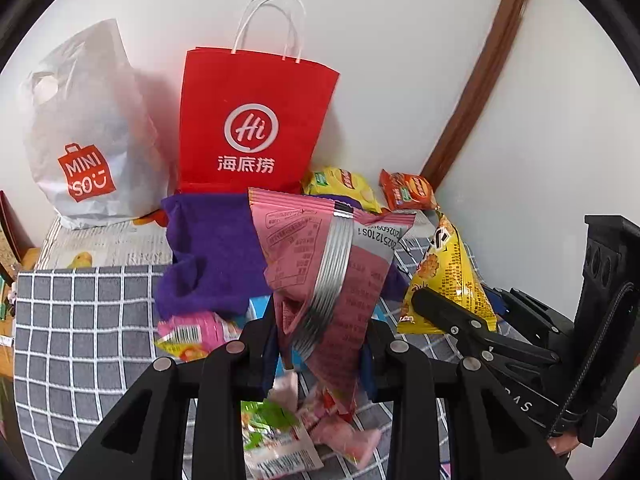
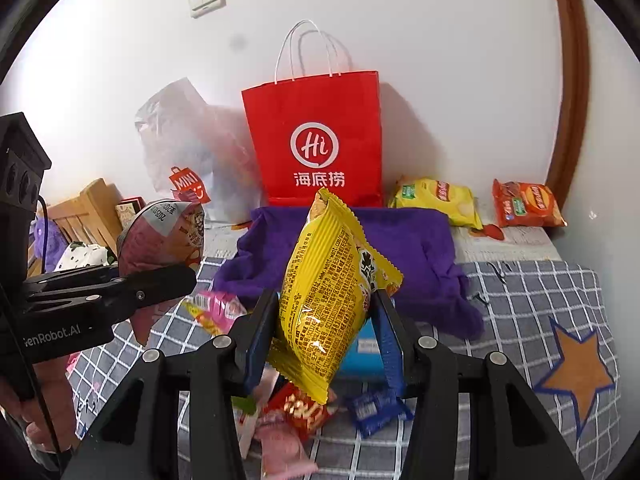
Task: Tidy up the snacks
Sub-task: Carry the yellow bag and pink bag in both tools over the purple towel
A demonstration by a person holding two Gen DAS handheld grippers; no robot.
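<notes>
Straight ahead of both tongs, against the wall, stands the red paper bag (image 2: pixel 316 140), upright with its mouth open upward, and we judge the coming move turns on that. Our left tongs (image 1: pixel 320 340) are clamped on the pink snack packet (image 1: pixel 320 264), which hangs with its long axis running up and away from the jaws. Our right tongs (image 2: pixel 320 328) are closed on the yellow snack packet (image 2: pixel 328 300), its long axis also standing up, tilted slightly left. Both packets are lifted clear of the checked bed cover (image 2: pixel 520 300) and the loose snacks left there. The bag lies beyond the purple cloth (image 2: pixel 400 248), higher than either packet; neither hand looks clearly nearer, so we would have to raise both before dropping anything in.
</notes>
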